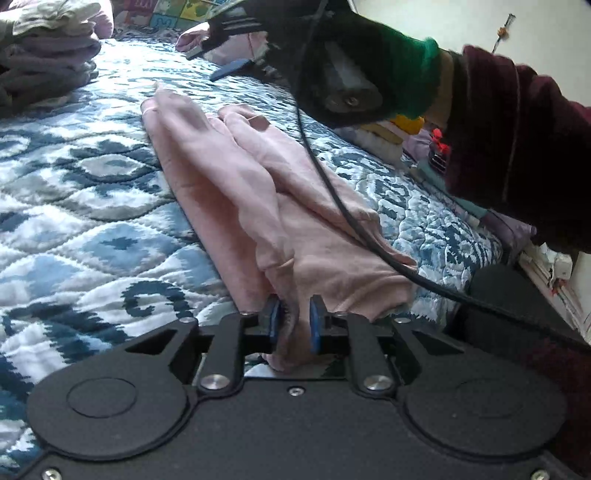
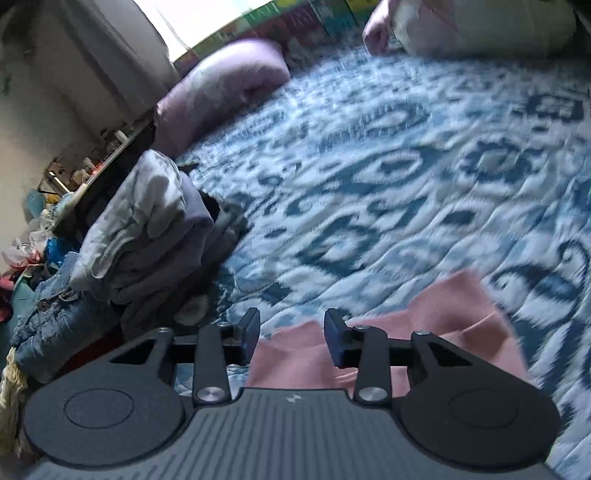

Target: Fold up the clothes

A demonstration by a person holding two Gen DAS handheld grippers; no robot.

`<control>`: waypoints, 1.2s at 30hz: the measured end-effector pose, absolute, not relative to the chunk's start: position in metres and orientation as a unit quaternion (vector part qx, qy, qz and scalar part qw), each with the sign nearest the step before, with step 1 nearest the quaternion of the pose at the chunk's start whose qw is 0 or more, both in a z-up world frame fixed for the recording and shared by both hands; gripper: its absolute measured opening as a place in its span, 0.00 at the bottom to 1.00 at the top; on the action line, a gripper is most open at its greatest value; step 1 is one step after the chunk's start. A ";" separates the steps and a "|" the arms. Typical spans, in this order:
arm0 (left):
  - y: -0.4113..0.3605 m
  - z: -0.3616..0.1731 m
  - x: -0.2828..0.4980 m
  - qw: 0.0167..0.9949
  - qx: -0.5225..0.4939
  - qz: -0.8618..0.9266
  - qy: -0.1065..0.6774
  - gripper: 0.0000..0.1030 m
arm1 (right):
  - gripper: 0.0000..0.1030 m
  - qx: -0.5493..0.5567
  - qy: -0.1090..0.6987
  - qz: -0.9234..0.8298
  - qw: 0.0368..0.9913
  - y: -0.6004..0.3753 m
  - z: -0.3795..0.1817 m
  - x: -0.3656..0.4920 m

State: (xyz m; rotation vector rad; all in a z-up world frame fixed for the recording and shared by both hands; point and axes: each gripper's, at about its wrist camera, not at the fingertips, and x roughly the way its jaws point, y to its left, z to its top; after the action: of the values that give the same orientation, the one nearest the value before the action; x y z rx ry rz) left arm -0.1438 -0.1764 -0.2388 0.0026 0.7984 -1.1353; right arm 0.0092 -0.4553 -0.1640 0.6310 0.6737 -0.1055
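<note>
The pink garment (image 1: pixel 280 192) is lying on the bed, stretching in the left wrist view from the upper middle of the frame down to the bottom centre, folded lengthwise into a long, rumpled strip. The blue-and-white quilt (image 1: pixel 92 192) is spreading under it across most of both views. In the right wrist view, a lilac pillow (image 2: pixel 221 92) is sitting at the upper left of the frame, and a stack of folded clothes (image 2: pixel 155 229) is resting at the left edge of the bed, with denim bunched just below it. A second pale pillow (image 2: pixel 472 26) is showing at the upper right.

You are holding the left gripper (image 1: pixel 293 325) at the near end of the garment, at the bottom centre of its frame; its blue-padded fingers (image 1: pixel 274 321) are pinching a gathered fold of the pink cloth, which is bunching up between them and spilling back toward the camera.

Your right gripper (image 2: pixel 291 332) is hovering at the far end of the garment, seen at the top centre of the left wrist view with your dark red sleeve (image 1: pixel 517 140) trailing to the right. Its fingers (image 2: pixel 249 328) are standing spread apart, with pink cloth lying below and between them but not being pressed. A black cable (image 1: pixel 332 184) is draping across the garment.
</note>
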 end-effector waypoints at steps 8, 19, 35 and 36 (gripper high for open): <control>-0.176 -0.233 -0.148 0.777 0.004 -0.515 0.361 0.26 | 0.43 0.312 0.354 0.001 0.882 -0.469 -0.195 -0.020; -0.181 -0.237 -0.149 0.776 0.012 -0.512 0.369 0.27 | 0.13 0.323 0.333 0.064 0.884 -0.465 -0.220 -0.025; -0.183 -0.240 -0.150 0.775 0.019 -0.510 0.373 0.32 | 0.09 0.242 0.364 0.033 0.899 -0.464 -0.215 -0.026; -0.183 -0.239 -0.150 0.774 0.018 -0.511 0.373 0.36 | 0.12 0.245 0.364 0.029 0.898 -0.464 -0.216 -0.026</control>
State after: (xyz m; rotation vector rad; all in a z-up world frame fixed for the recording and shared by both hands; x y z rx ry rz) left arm -0.1499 -0.1827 -0.2391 0.0399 0.8072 -1.1060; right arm -0.0256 -0.4643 -0.2163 0.5067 0.7548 0.0591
